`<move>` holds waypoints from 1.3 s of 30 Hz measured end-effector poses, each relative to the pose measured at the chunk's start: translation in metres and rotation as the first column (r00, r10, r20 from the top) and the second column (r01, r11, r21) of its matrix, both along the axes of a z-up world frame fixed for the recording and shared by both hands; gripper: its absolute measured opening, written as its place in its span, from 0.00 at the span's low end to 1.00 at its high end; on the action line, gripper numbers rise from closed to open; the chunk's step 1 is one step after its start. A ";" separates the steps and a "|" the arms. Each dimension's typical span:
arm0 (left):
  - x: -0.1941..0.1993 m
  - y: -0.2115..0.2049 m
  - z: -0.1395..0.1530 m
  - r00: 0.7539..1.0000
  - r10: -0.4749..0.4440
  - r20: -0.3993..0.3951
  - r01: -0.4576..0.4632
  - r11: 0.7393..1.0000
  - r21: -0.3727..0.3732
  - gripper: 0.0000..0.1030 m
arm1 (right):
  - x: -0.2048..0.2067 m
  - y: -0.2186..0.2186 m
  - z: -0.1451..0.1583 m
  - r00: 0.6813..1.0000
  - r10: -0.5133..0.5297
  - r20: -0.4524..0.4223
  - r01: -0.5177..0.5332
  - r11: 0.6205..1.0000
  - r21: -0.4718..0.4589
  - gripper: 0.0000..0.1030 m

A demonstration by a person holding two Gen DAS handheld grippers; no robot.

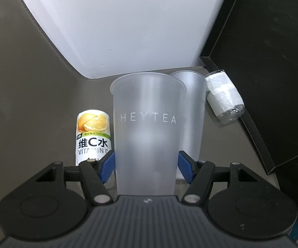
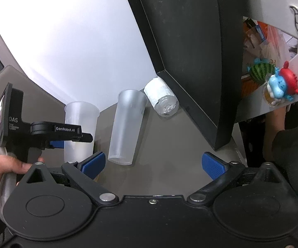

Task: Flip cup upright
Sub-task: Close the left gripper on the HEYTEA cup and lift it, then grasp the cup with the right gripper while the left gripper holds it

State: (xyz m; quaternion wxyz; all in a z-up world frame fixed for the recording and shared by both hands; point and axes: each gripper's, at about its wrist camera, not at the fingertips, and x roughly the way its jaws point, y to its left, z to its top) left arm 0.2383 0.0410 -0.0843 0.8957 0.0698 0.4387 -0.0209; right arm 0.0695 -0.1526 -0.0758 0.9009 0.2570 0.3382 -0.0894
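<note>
Clearly frosted, the HEYTEA cup (image 1: 147, 124) stands upright — left claw (image 1: 147, 167) clamped round it.

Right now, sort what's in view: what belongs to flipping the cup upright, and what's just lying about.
Job: HEYTEA cup, held rim-up in the left tool; second frosted cup.
Lying about: vitamin C can, wrapped roll, black board.
</note>
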 end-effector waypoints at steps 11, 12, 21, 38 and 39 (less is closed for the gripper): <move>-0.026 -0.009 0.006 1.000 -0.023 0.010 0.023 1.000 -0.017 0.62 | -0.009 -0.001 0.003 1.000 -0.016 0.026 0.016 1.000 -0.001 0.98; -0.028 -0.009 0.006 1.000 -0.025 0.010 0.025 1.000 -0.018 0.62 | -0.010 -0.001 0.004 0.999 -0.017 0.028 0.017 1.000 -0.001 0.98; -0.047 -0.014 0.002 0.998 -0.061 -0.002 0.061 0.998 -0.025 0.62 | -0.009 -0.002 0.001 0.999 0.001 0.032 -0.003 0.999 0.051 0.98; -0.097 -0.034 -0.013 0.978 -0.200 -0.054 0.196 0.978 -0.068 0.62 | 0.001 -0.009 -0.017 0.998 0.060 0.016 -0.062 0.943 0.328 1.00; -0.100 -0.036 -0.013 0.976 -0.208 -0.056 0.205 0.976 -0.069 0.62 | 0.002 -0.008 -0.018 0.997 0.070 0.021 -0.073 0.936 0.344 1.00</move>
